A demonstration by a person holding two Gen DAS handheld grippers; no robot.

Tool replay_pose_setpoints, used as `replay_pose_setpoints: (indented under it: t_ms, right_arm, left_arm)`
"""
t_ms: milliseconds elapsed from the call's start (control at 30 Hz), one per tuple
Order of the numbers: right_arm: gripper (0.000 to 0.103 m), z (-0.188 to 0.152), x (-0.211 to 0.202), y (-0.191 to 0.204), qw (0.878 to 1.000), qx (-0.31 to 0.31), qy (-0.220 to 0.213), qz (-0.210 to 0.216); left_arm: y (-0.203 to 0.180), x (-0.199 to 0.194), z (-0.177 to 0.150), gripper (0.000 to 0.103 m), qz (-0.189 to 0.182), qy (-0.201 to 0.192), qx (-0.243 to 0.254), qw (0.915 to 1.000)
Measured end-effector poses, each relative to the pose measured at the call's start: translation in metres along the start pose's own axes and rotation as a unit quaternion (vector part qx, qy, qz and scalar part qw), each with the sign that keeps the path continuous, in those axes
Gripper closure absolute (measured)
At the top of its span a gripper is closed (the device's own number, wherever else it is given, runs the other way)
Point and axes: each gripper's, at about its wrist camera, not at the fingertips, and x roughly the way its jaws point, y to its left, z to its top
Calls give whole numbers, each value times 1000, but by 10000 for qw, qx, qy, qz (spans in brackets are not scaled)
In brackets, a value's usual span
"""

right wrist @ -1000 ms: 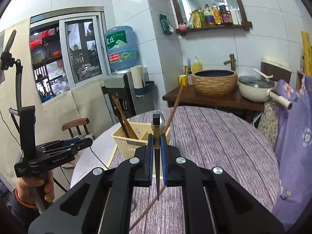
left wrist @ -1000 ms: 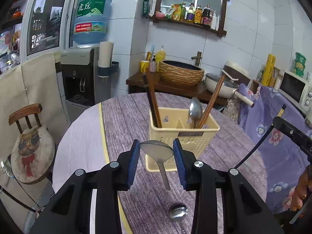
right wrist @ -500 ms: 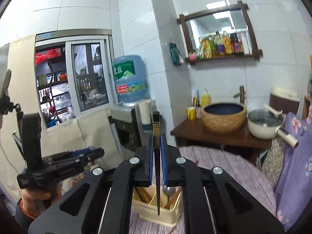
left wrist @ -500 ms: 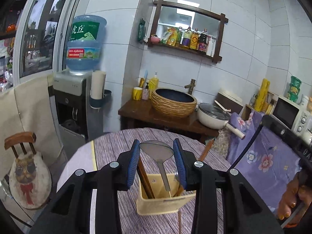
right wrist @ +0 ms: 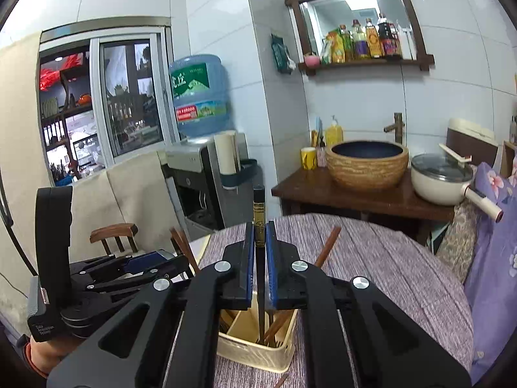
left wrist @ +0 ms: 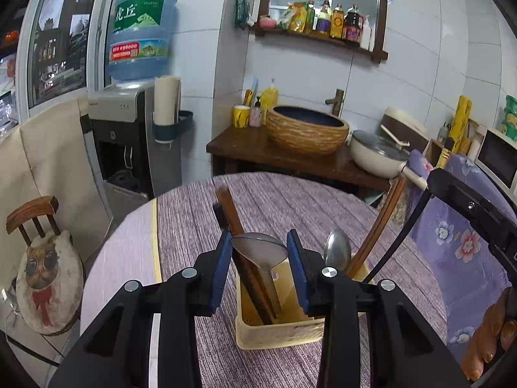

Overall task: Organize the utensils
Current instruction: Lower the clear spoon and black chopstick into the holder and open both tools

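Observation:
My left gripper (left wrist: 259,250) is shut on a metal spoon (left wrist: 263,253), bowl up, handle pointing down into the yellow utensil holder (left wrist: 278,333) on the purple table. The holder has brown chopsticks (left wrist: 231,216) and another spoon (left wrist: 337,249) standing in it. My right gripper (right wrist: 257,252) is shut on a black chopstick (right wrist: 258,213), held upright with its lower tip inside the holder (right wrist: 255,352). The left gripper also shows in the right wrist view (right wrist: 129,268), at the left beside the holder.
The round table (left wrist: 290,200) has a purple cloth. A small chair (left wrist: 35,258) stands at the left, a water dispenser (left wrist: 135,135) behind. A wooden counter with a basket sink (left wrist: 307,129) and a pot (left wrist: 378,155) stands behind the table.
Both grippers rose and came over the holder, then lowered. The spoon handle and the black chopstick tip now reach down into the holder.

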Motion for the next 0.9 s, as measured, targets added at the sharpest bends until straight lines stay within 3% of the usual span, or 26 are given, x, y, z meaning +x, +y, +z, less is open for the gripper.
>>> replay_pose_setpoints:
  t_ms: [300,533,600,633,733,900]
  right_arm:
    - [95,-27,17,-7,9994,138,324,-61]
    - [95,-30,17,-11,9995,165,229,-111]
    - [94,-31,15,-10,9997,117,159,-122]
    - [89,-32,13,-10,9998,94,106,-162]
    - [59,-34,2,-11,9996,85,-52,-269]
    - [58,-45,-24,-5,9986,-66,-264,-460]
  left_arm:
    - [1,23,-21,68,74,294,21,9995]
    - [-1,26,-26,65,59,275,41,9996]
    - [-3,20,-28,45,86,181,90,9998]
    - [-4,15,-29,42,146,90,140,9998]
    - [-5,1,-35,33,252,-103,246,9993]
    - [1,-18,-54,22,474,-188,264,9984]
